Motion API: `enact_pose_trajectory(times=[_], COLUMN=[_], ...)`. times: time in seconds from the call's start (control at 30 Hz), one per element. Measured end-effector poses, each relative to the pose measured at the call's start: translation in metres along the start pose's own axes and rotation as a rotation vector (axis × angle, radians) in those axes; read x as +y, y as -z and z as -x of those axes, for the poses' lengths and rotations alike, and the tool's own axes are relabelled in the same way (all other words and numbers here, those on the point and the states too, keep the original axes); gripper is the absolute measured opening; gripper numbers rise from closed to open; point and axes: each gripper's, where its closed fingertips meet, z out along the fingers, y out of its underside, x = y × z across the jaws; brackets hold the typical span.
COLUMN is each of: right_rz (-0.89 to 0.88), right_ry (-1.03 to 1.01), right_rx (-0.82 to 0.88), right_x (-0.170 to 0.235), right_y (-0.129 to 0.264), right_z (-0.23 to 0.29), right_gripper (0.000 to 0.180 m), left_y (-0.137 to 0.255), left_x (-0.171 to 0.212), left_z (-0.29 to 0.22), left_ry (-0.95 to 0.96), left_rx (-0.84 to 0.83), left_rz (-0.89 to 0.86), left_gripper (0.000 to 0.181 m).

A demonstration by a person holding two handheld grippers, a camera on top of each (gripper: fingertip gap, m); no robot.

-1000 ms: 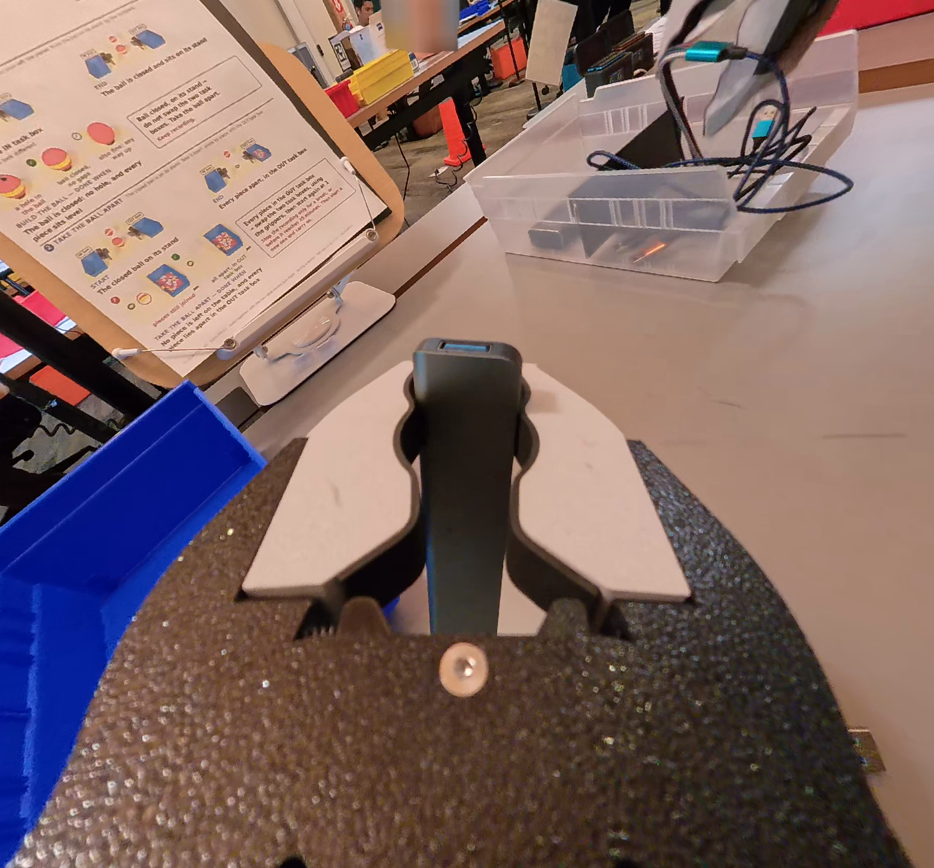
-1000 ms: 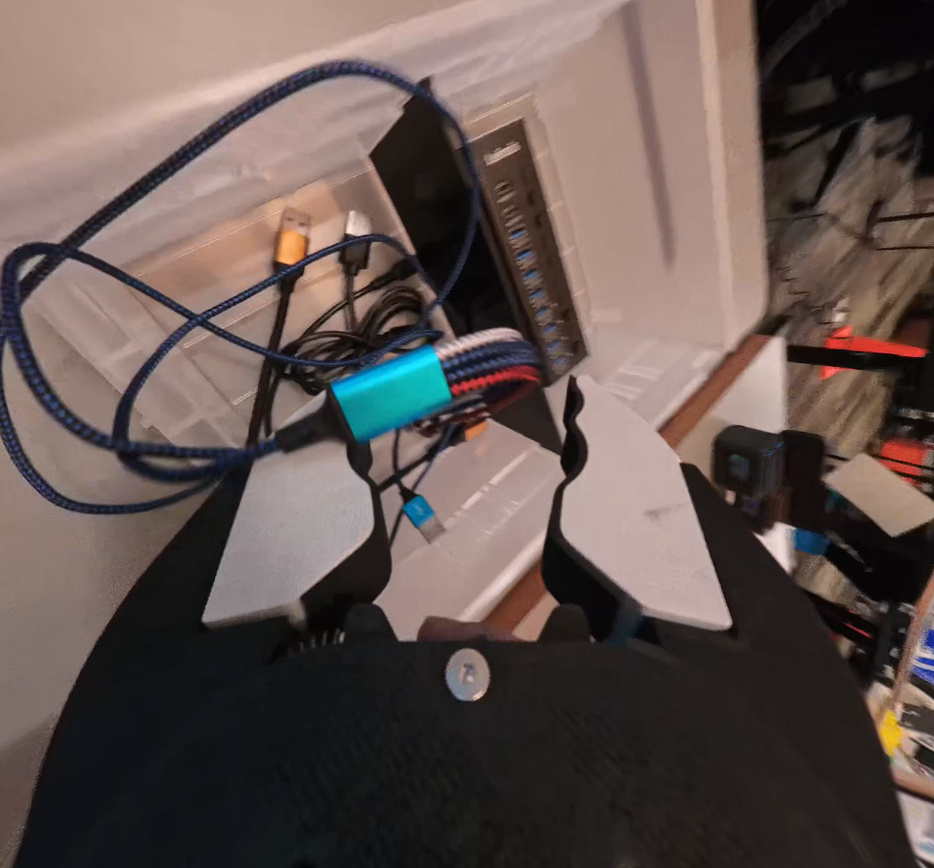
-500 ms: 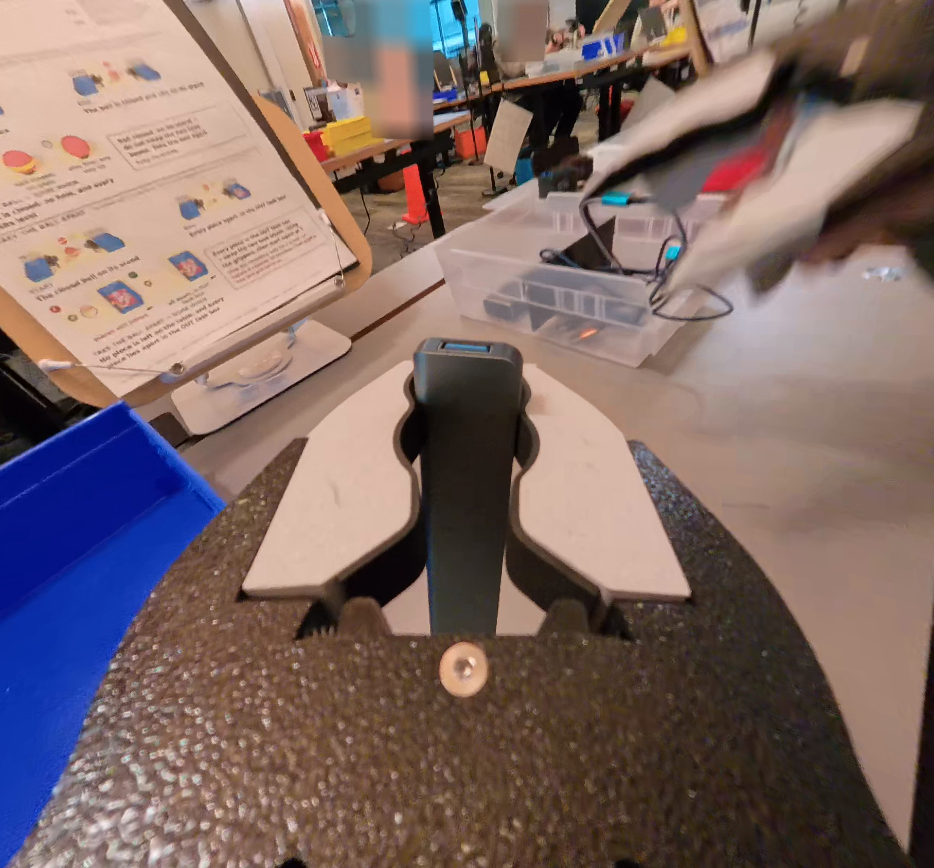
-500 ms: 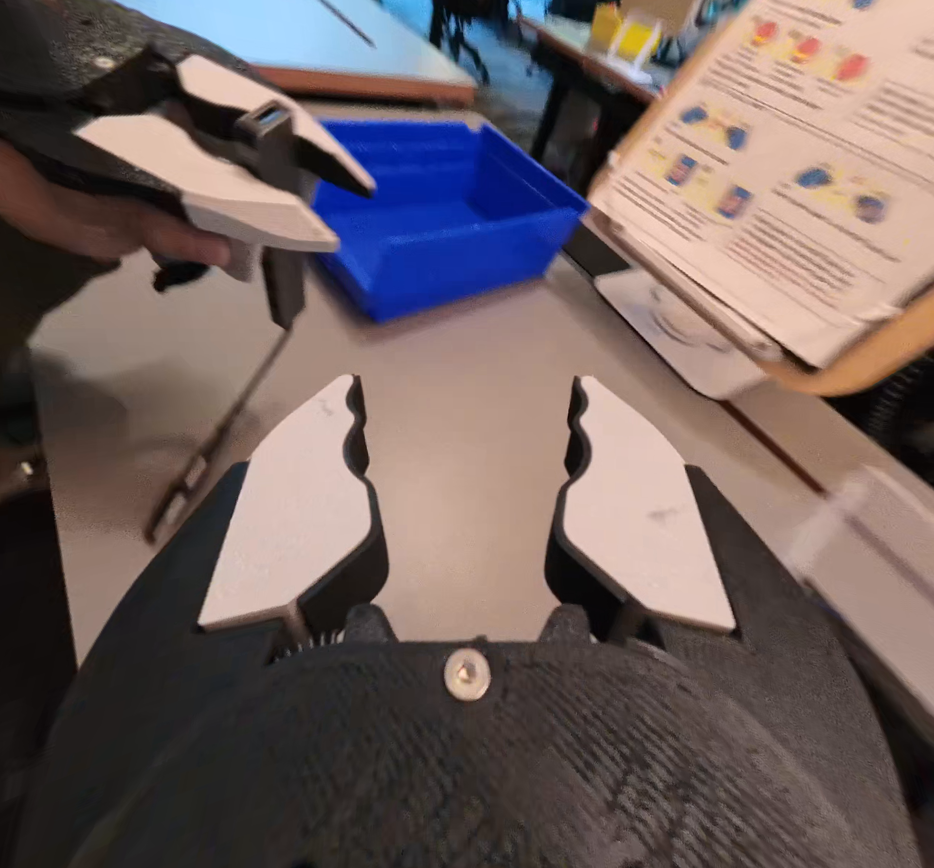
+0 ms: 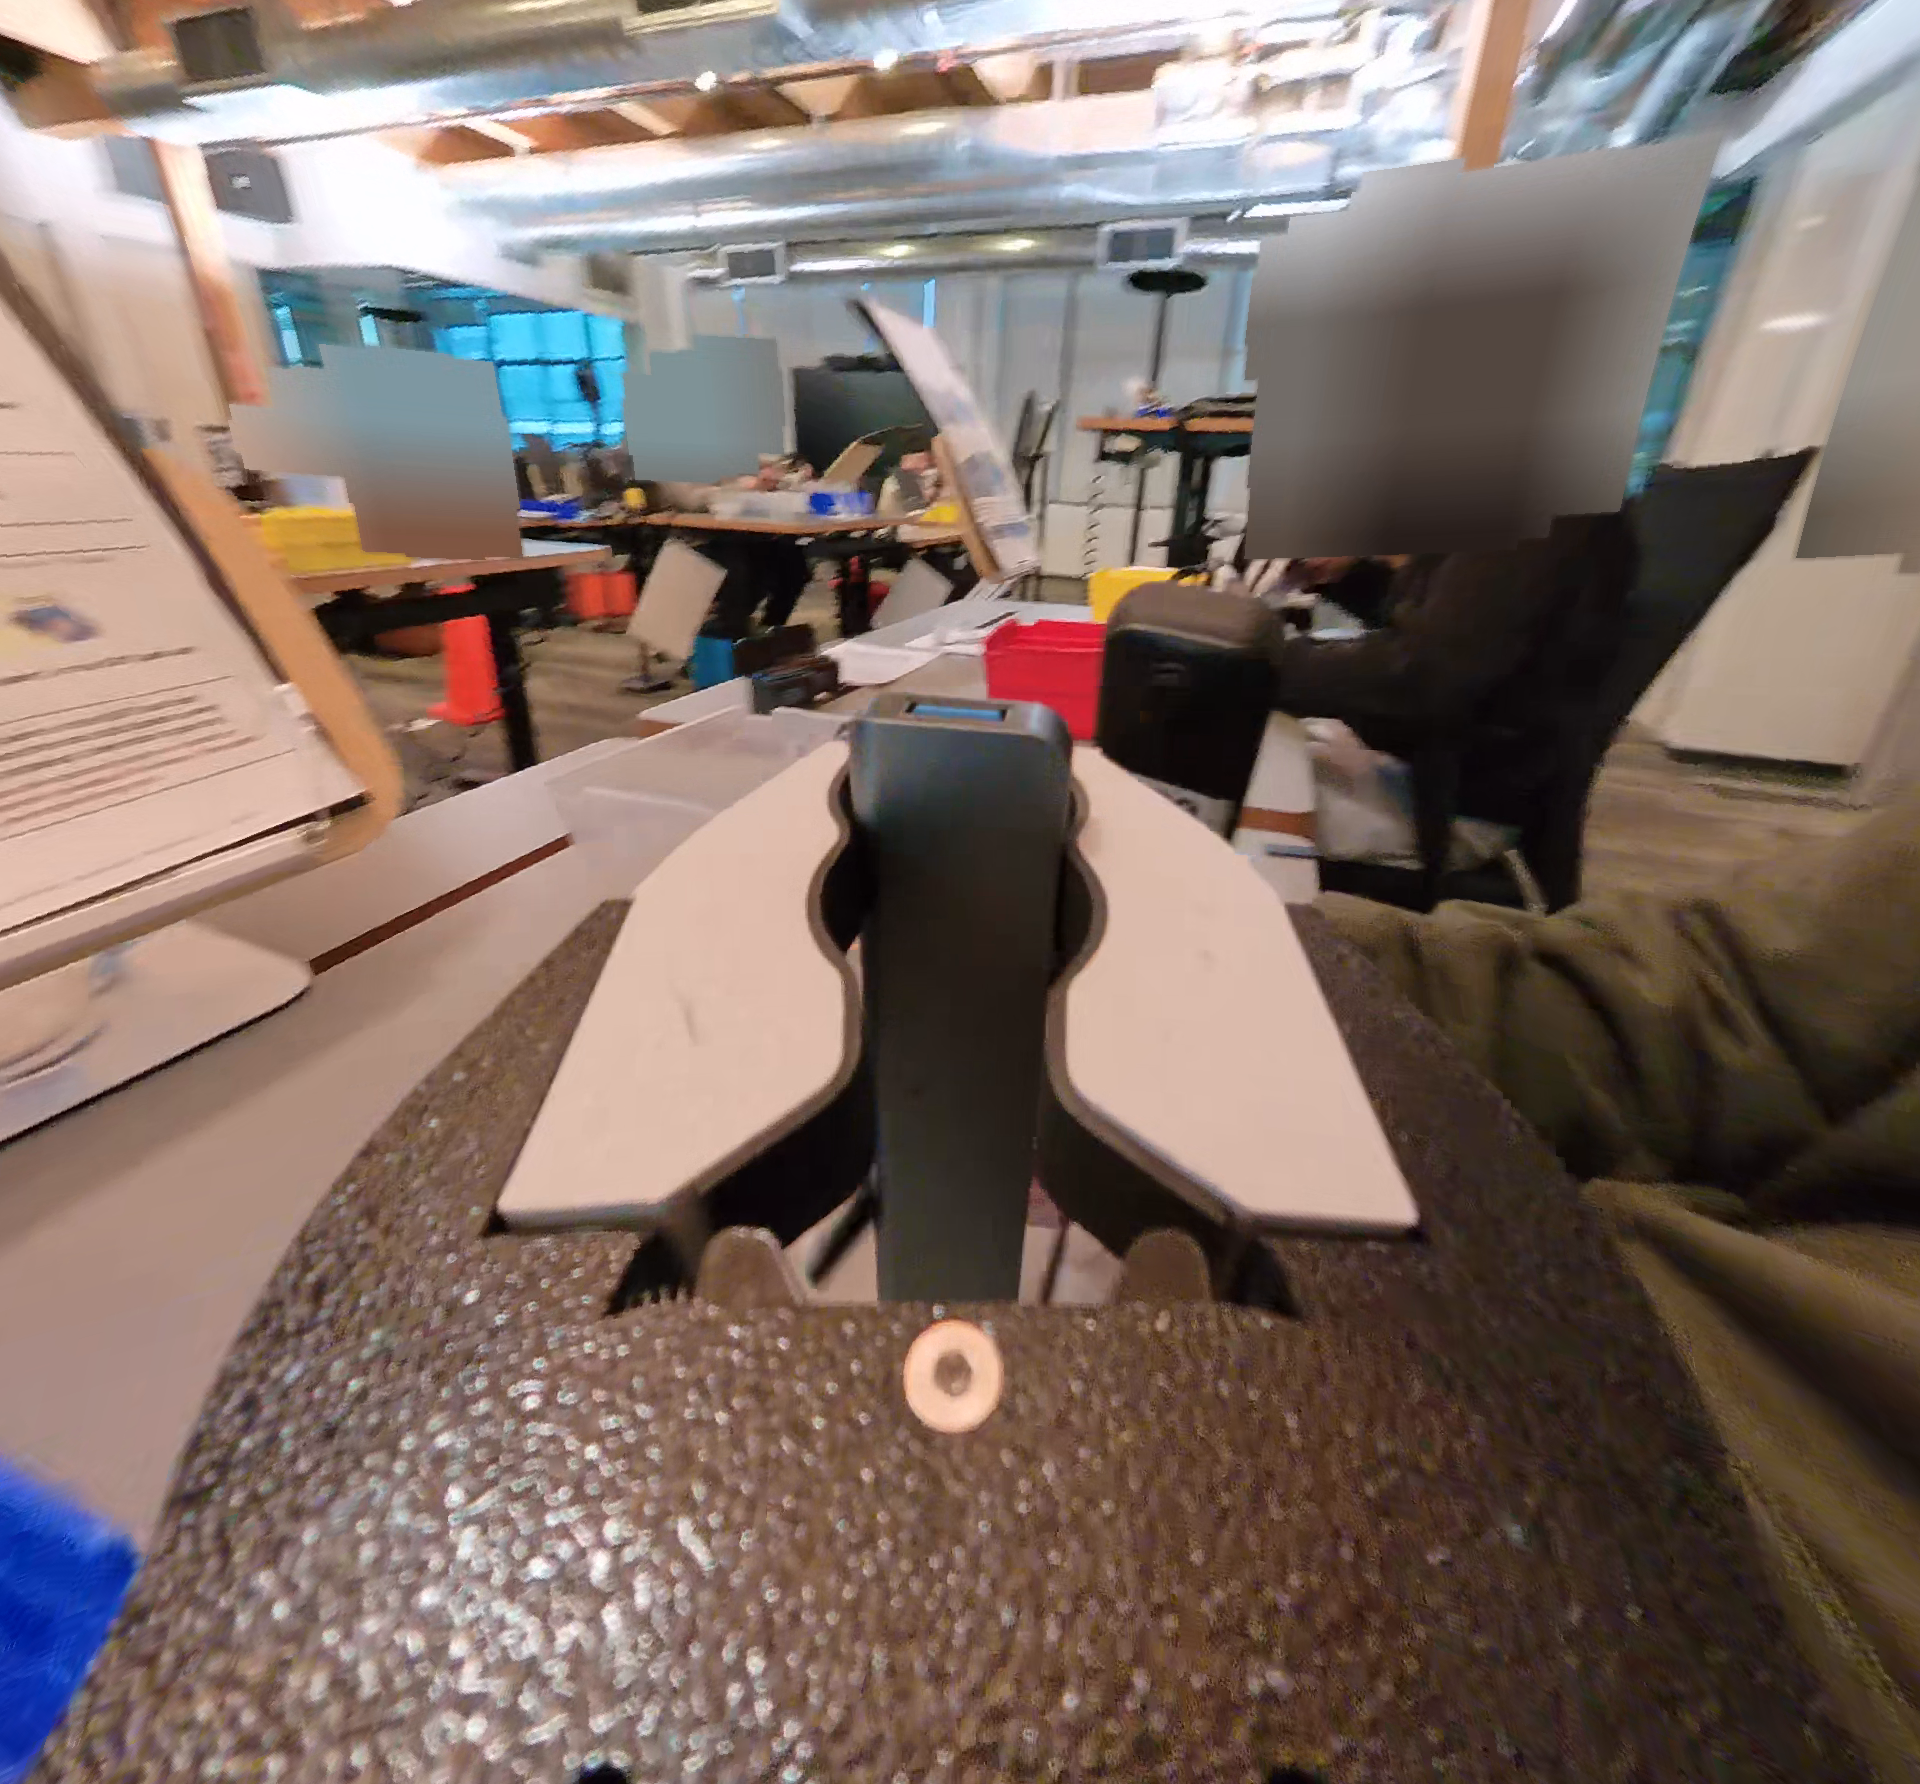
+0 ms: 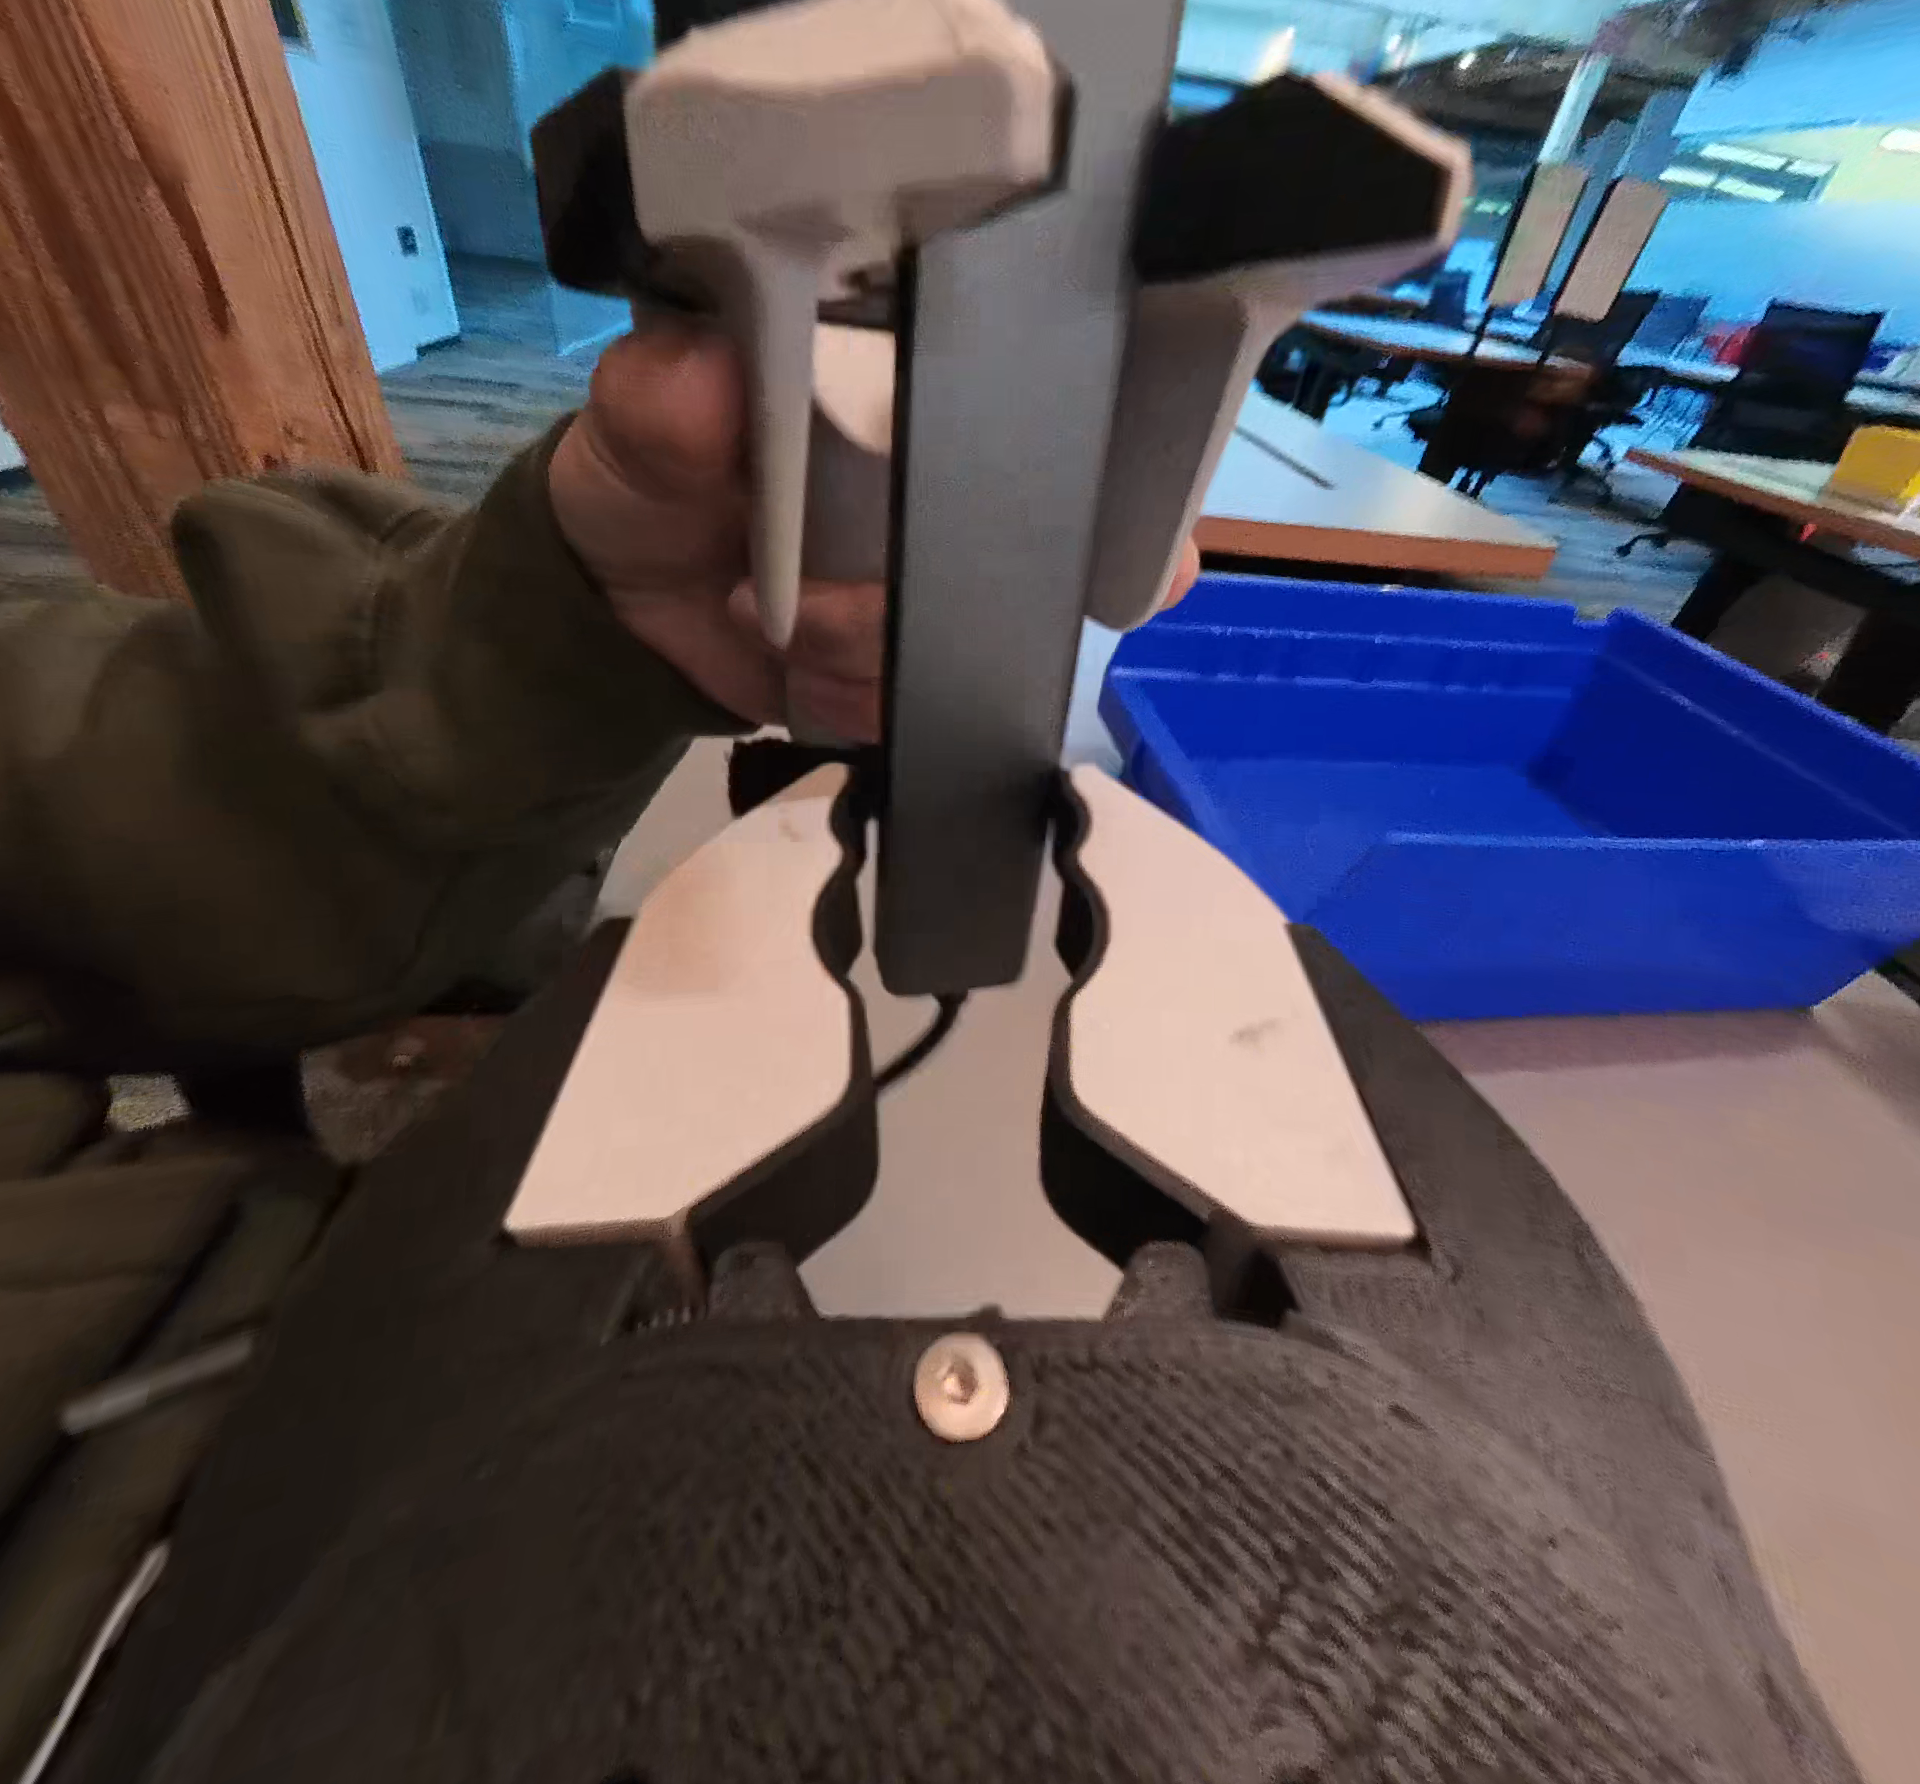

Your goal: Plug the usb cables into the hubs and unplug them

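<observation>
Left gripper (image 5: 961,799) pinches a dark slim hub (image 5: 958,955) lengthwise between both fingers, its blue port end poking past the tips. Right gripper (image 6: 958,804) closes around the same hub's (image 6: 987,508) other end, fingers touching its sides; a thin black cable trails from that end down between the fingers. Beyond the right gripper's tips, a hand (image 6: 675,508) in an olive sleeve (image 6: 312,716) holds the left gripper. Surface: pale grey table (image 6: 1683,1163) under both tools. Blue bin (image 6: 1538,799) on it, ahead and right of the right gripper. Ahead-left of the left gripper, a sheet of printed instructions on a stand (image 5: 135,695); straight ahead, a clear plastic tray (image 5: 644,789), partly hidden. Room: open workshop, more desks, orange cone (image 5: 468,666), red bin (image 5: 1044,669), yellow bins, exposed ducts and timber beams overhead. No loose usb cables can be made out.
</observation>
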Motion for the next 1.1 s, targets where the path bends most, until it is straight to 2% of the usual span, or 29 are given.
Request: enact_pose_trajectory(times=[0.17, 0.27, 0.33, 0.43, 0.63, 0.7, 0.77, 0.83, 0.9, 1.0, 1.1], right_rz=[0.063, 0.127, 0.177, 0.252, 0.647, 0.732, 0.72, 0.724, 0.76, 1.004, 1.159], right_ry=[0.015, 0.076, 0.129, 0.234, 0.747, 0.816, 0.818, 0.84, 0.788, 0.806, 0.772], right_rx=[-0.001, 0.105, 0.215, 0.457, 0.919, 0.998, 1.053, 1.129, 1.093, 1.052, 0.833], right_x=[0.008, 0.01, 0.008, -0.012, -0.093, -0.111, -0.115, -0.106, -0.072, -0.006, 0.054], right_y=[0.009, 0.021, 0.039, 0.091, 0.245, 0.285, 0.311, 0.335, 0.344, 0.364, 0.363], right_z=[-0.002, -0.018, -0.039, -0.091, -0.213, -0.252, -0.284, -0.311, -0.33, -0.346, -0.337], right_gripper=[0.032, 0.031, 0.031, 0.031, 0.031, 0.031, 0.031, 0.031, 0.031, 0.031, 0.031], left_y=[-0.001, 0.0, 0.001, 0.003, 0.004, 0.002, -0.001, -0.004, -0.005, -0.003, 0.001], left_x=[0.005, 0.007, 0.006, 0.013, 0.039, 0.048, 0.055, 0.058, 0.06, 0.066, 0.072], left_z=[-0.006, 0.0, 0.004, 0.013, 0.026, 0.029, 0.029, 0.03, 0.028, 0.033, 0.039], left_ry=[0.009, -0.01, -0.035, -0.092, -0.253, -0.276, -0.292, -0.301, -0.304, -0.312, -0.323], left_rx=[0.073, 0.024, -0.011, -0.086, -0.178, -0.188, -0.186, -0.19, -0.179, -0.191, -0.21], left_rz=[-0.013, -0.009, -0.007, 0.069, 0.248, 0.297, 0.326, 0.333, 0.331, 0.352, 0.38], left_gripper=[0.033, 0.029, 0.048, 0.068, 0.062, 0.06, 0.06, 0.058, 0.057, 0.056, 0.055])
